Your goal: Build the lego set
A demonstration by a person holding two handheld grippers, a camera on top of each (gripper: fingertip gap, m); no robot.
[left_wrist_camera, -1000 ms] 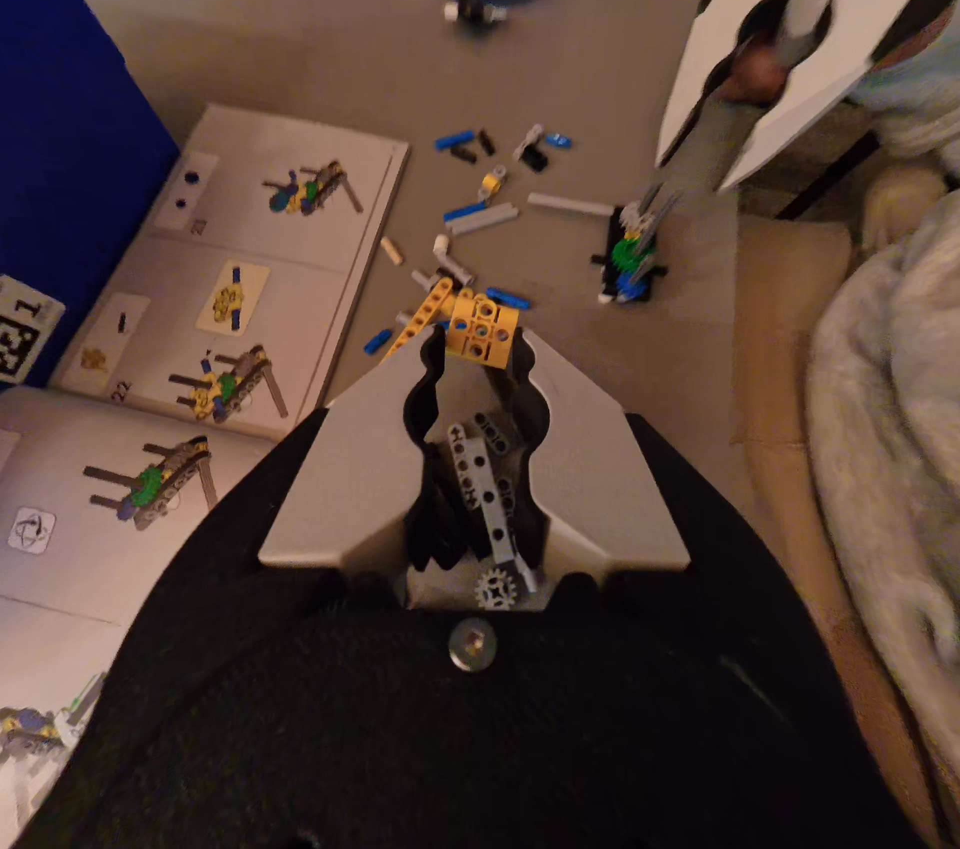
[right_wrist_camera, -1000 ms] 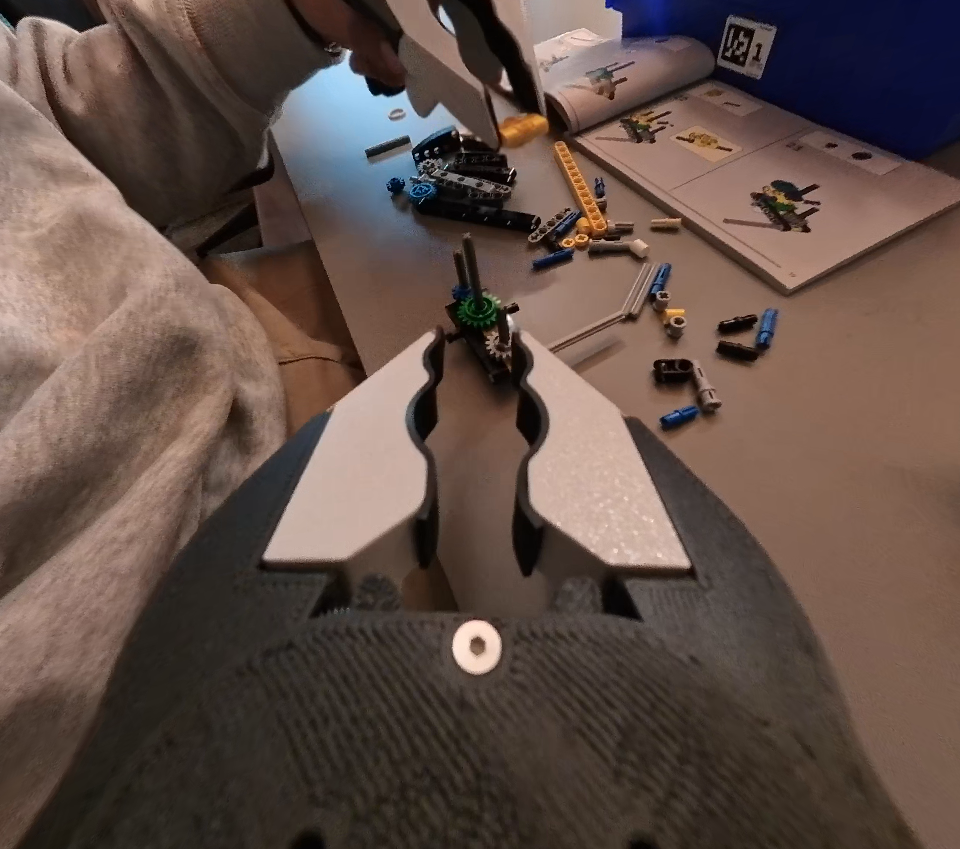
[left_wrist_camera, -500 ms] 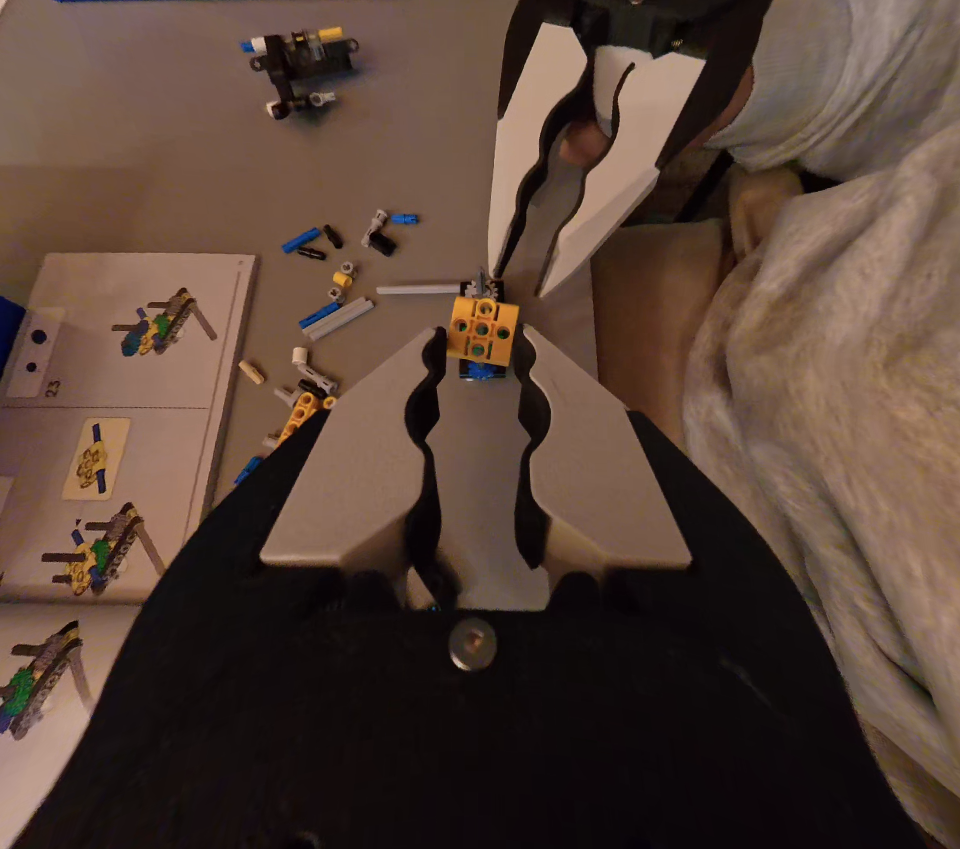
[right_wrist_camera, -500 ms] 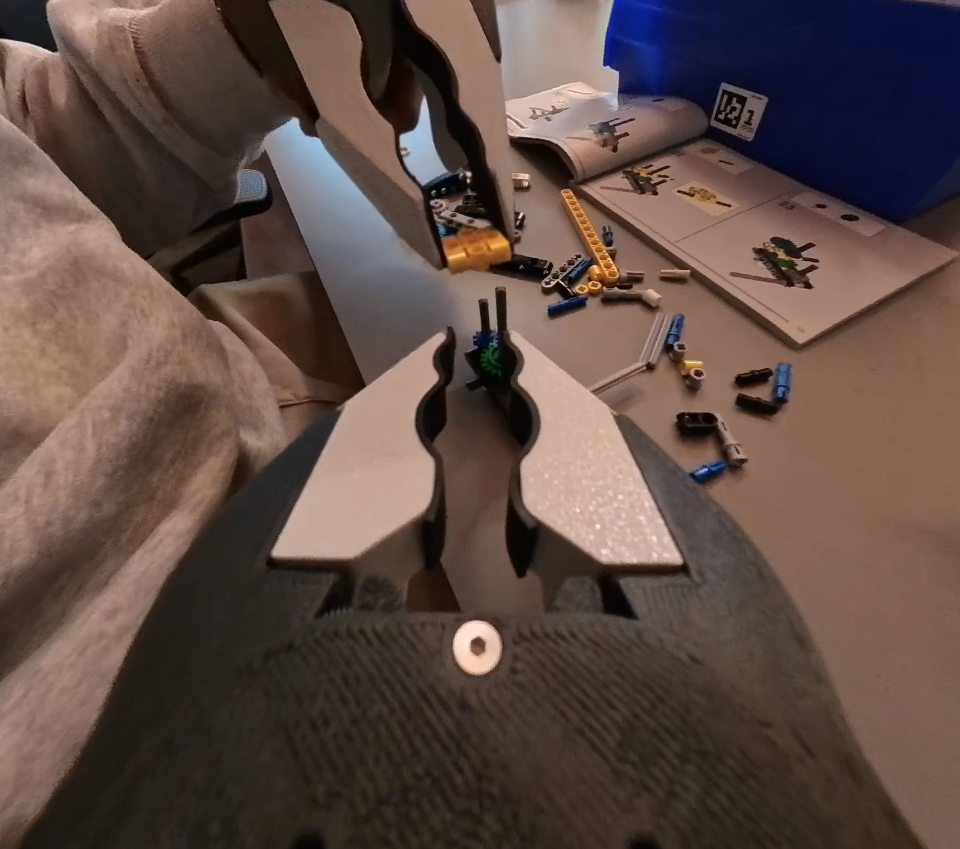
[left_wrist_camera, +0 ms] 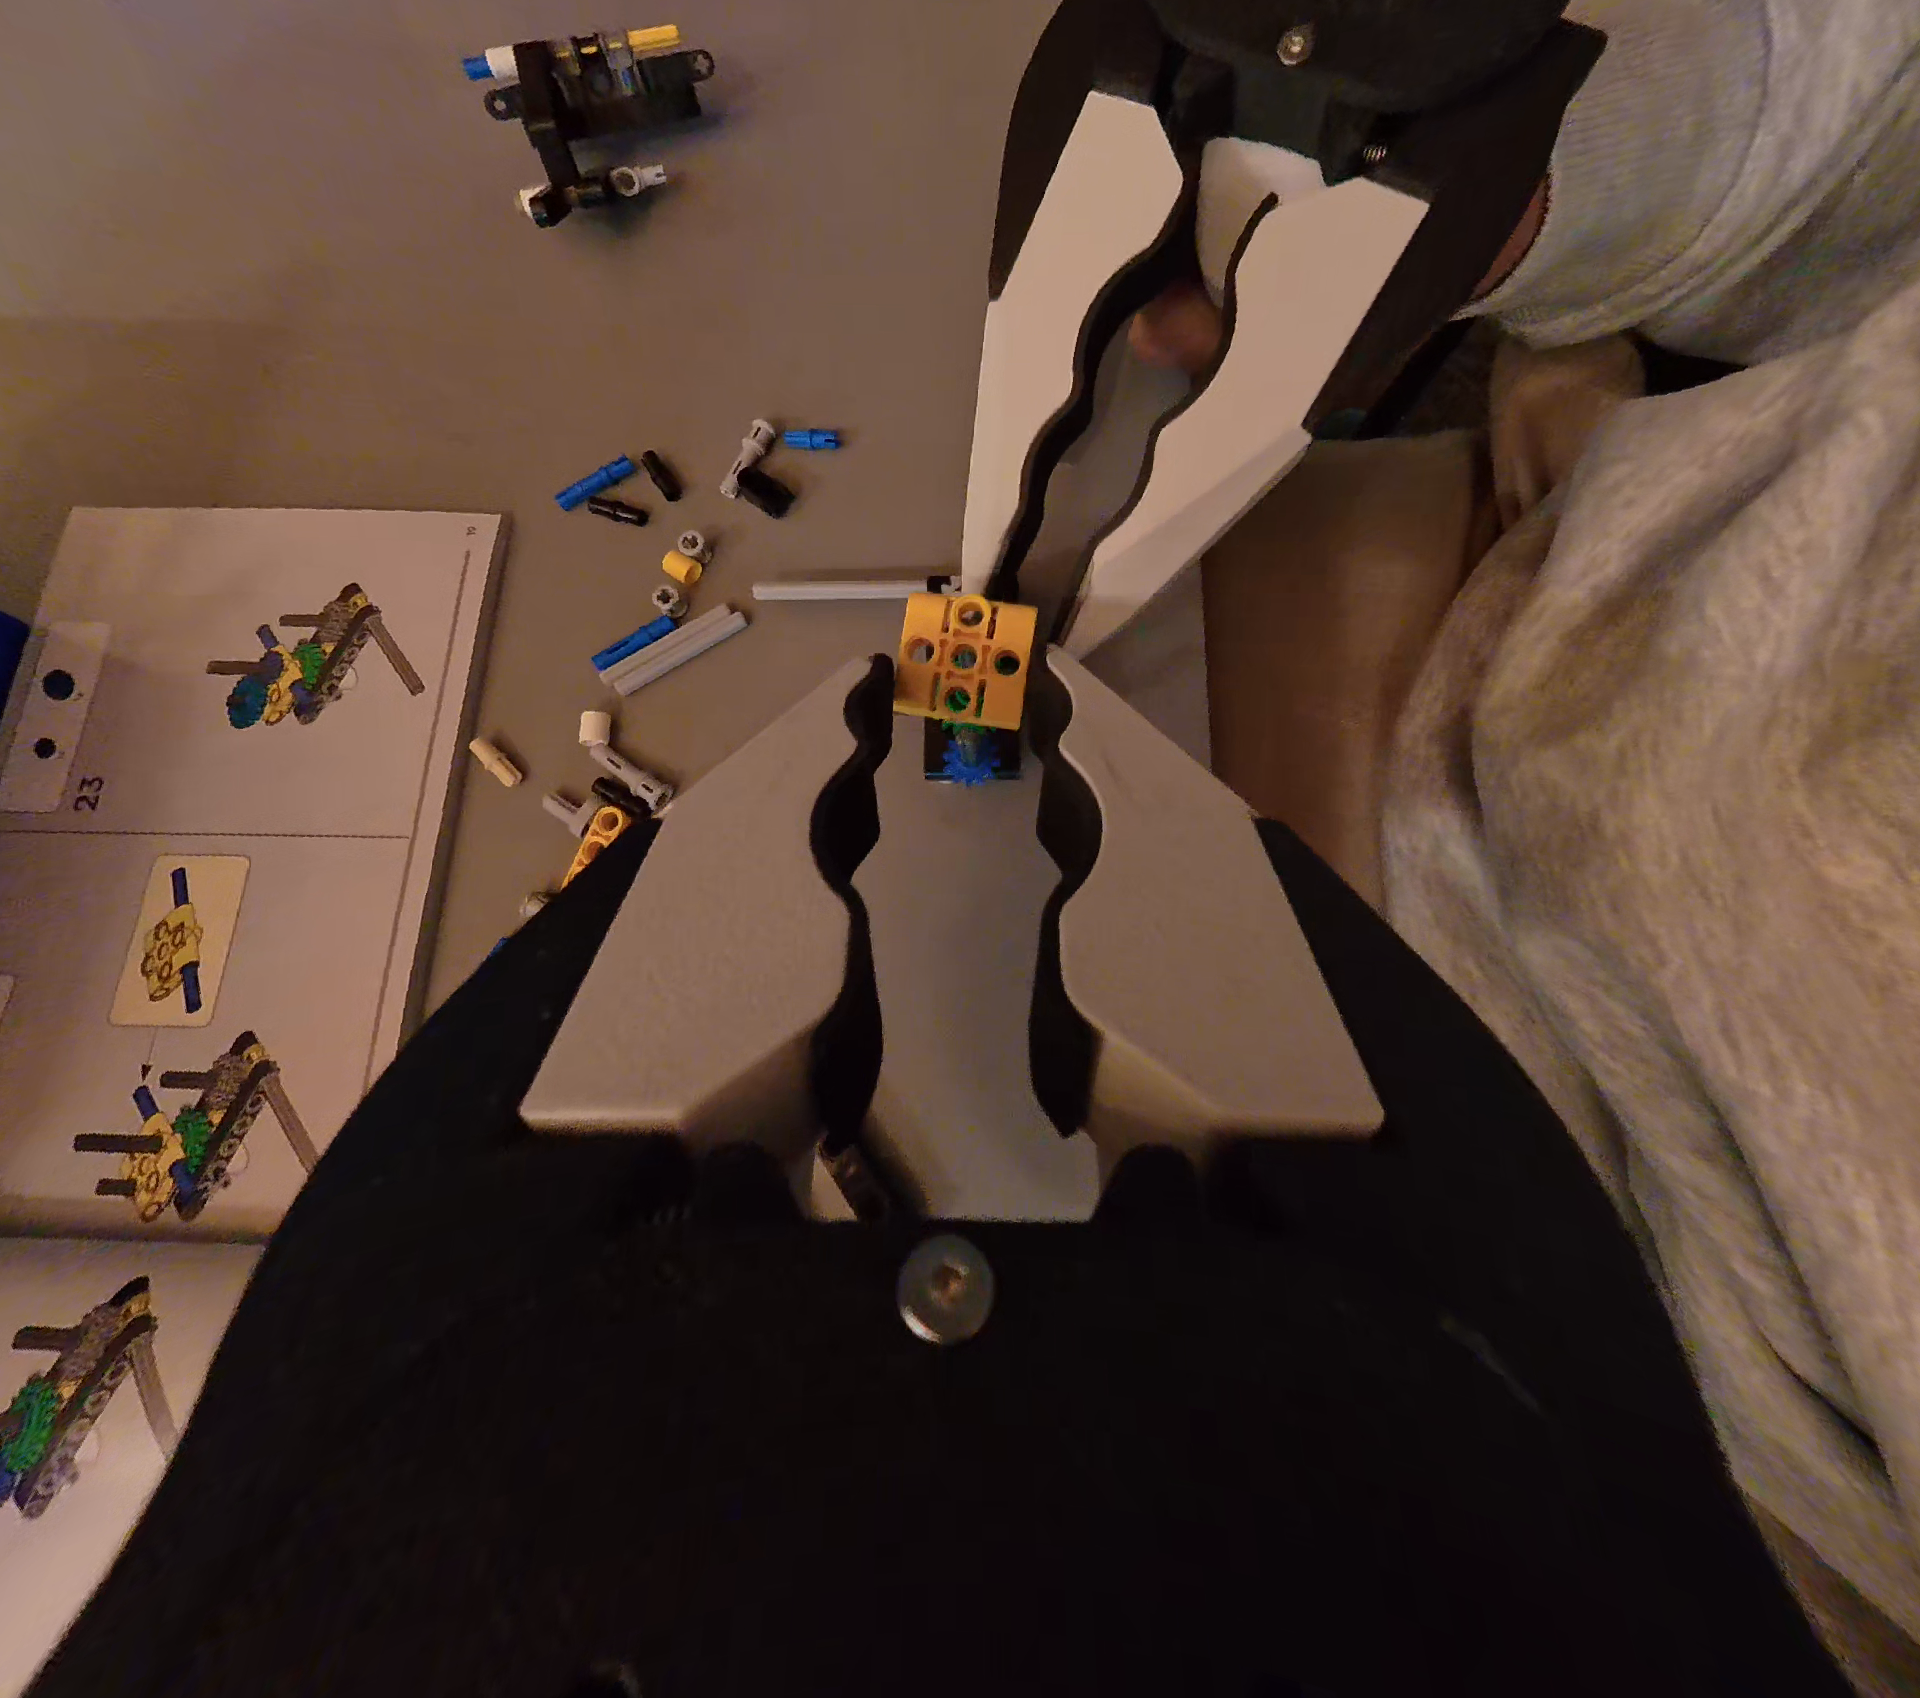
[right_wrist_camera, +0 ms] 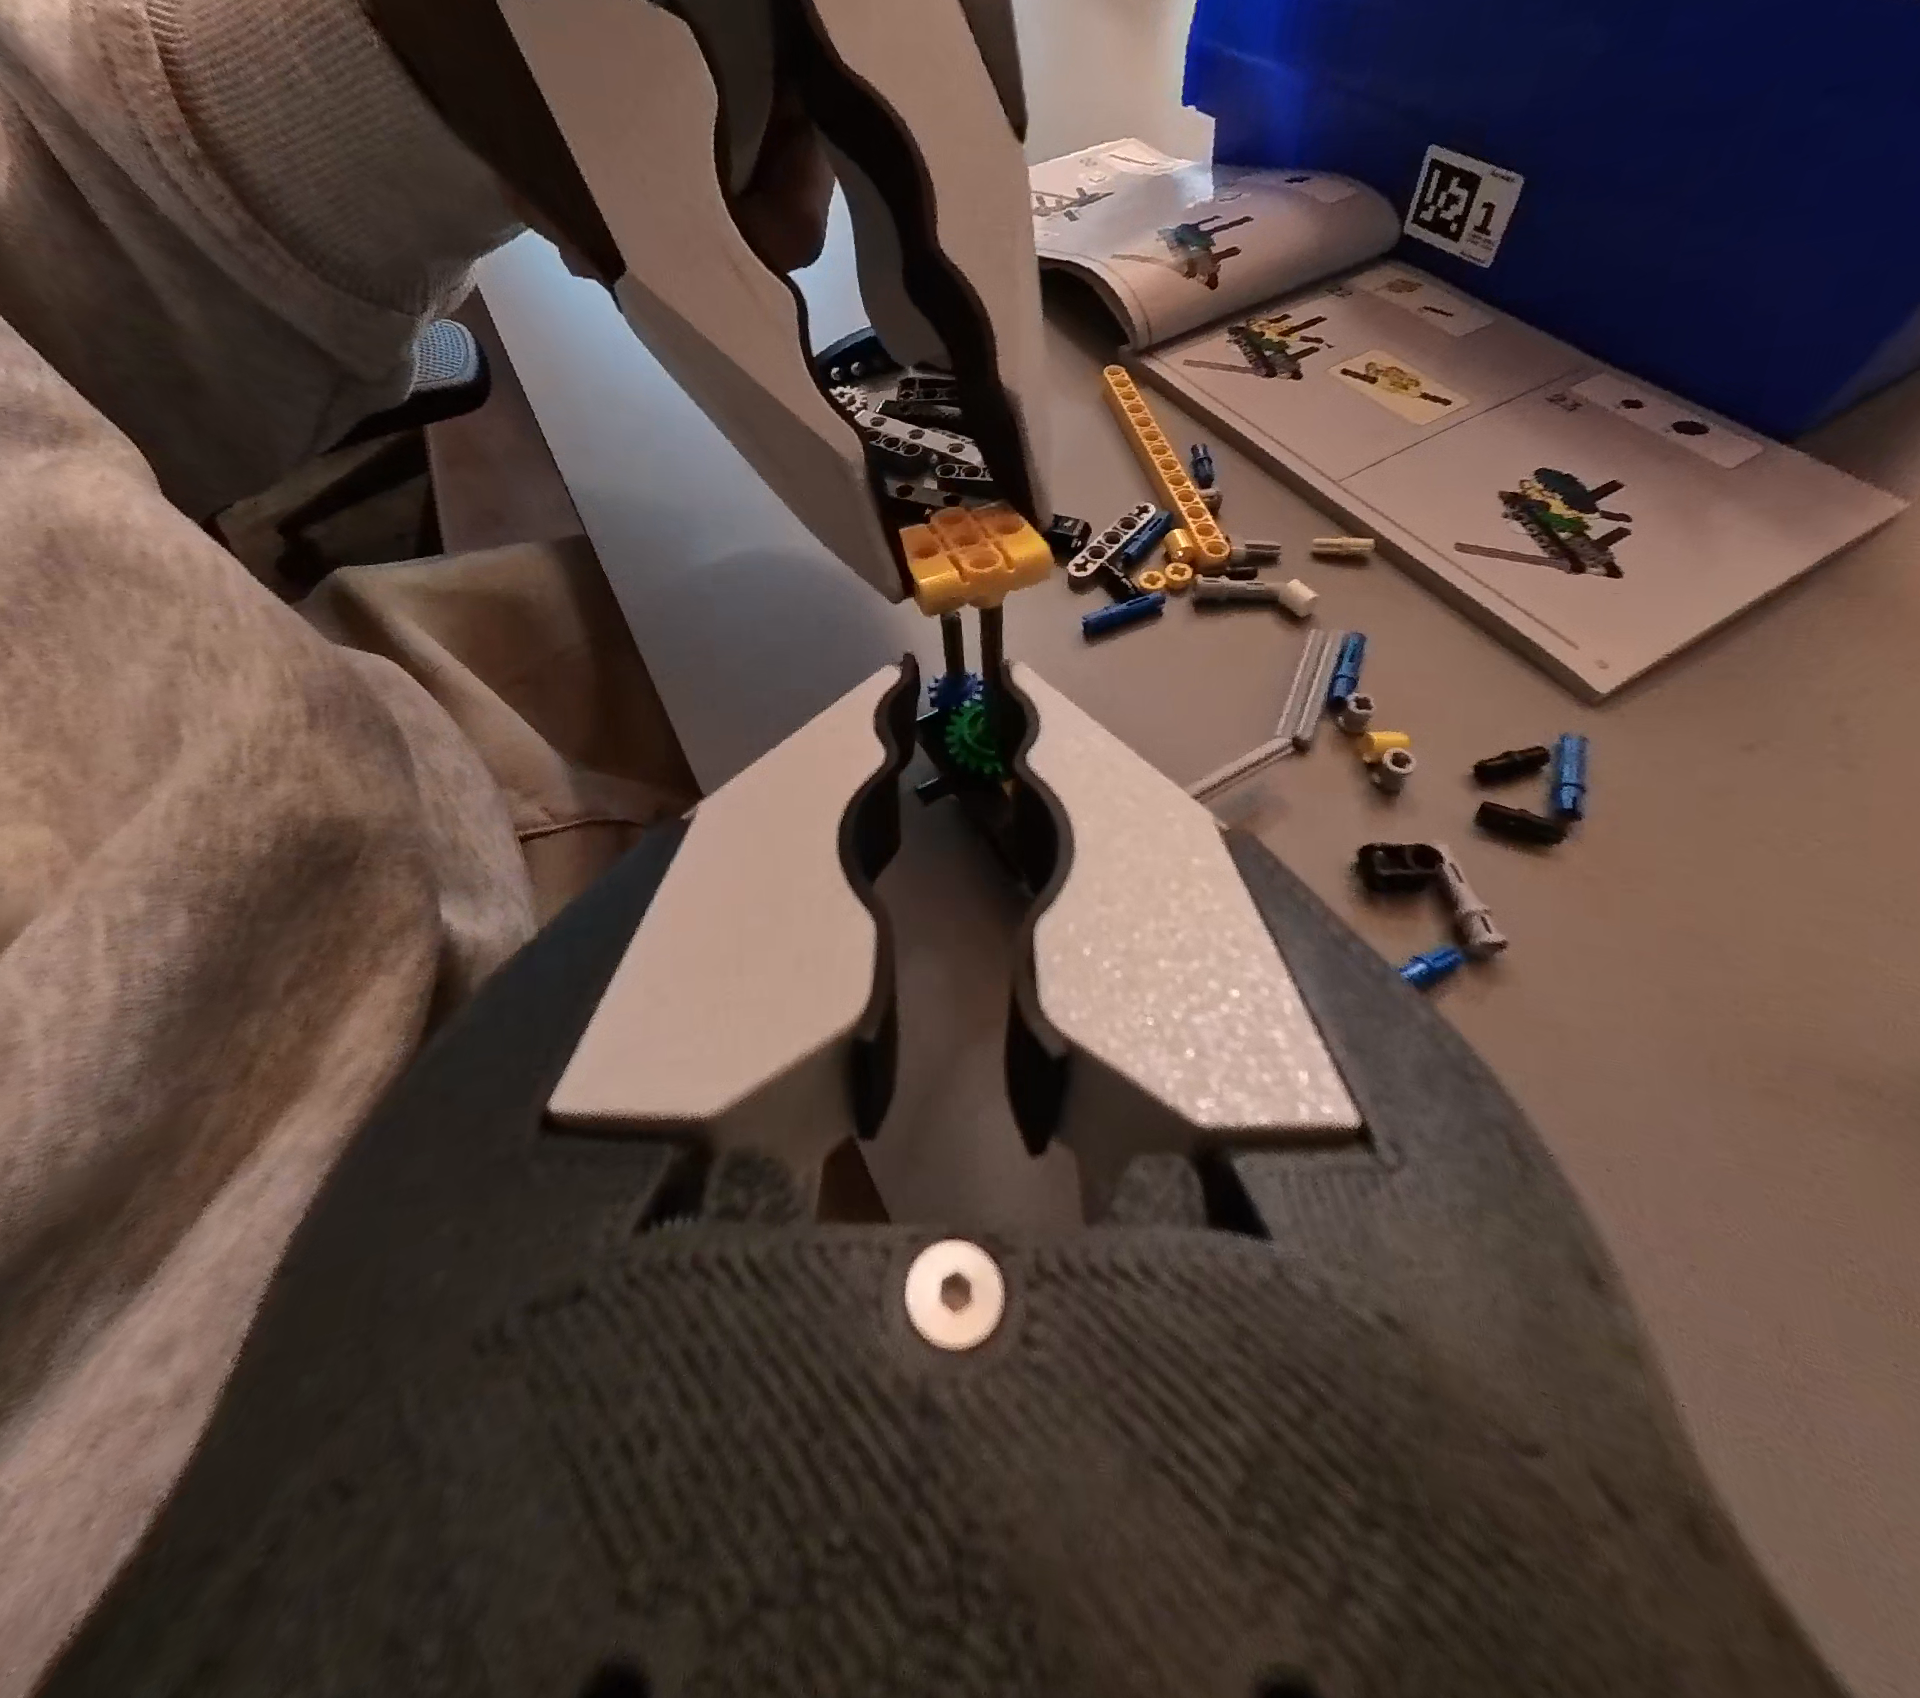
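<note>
My left gripper (left_wrist_camera: 964,672) is shut on a yellow block with holes (left_wrist_camera: 966,661). My right gripper (right_wrist_camera: 961,682) is shut on a small gear assembly (right_wrist_camera: 971,729) with a green gear, a blue gear and two black axles pointing up. In the right wrist view the yellow block (right_wrist_camera: 971,557) sits at the tops of those axles, held by the left gripper (right_wrist_camera: 966,552) coming from above. In the left wrist view the right gripper (left_wrist_camera: 1023,609) reaches in from the top, and the blue gear (left_wrist_camera: 971,765) shows just under the block.
An open instruction booklet (left_wrist_camera: 260,765) lies left of the loose pins and axles (left_wrist_camera: 665,609). A blue bin (right_wrist_camera: 1610,142) stands behind it. A small black sub-assembly (left_wrist_camera: 587,100) lies apart. A long yellow beam (right_wrist_camera: 1164,464) and dark beams (right_wrist_camera: 925,443) lie near the table edge. Only a small space, under 4 cm, lies between the two pairs of fingers. The small black sub-assembly (left_wrist_camera: 587,100) is about 20 cm from my right fingertips.
My left gripper carried the yellow block from the loose-parts area over to the right gripper. The right gripper lifted the gear assembly, and the block now meets the axle tops.
</note>
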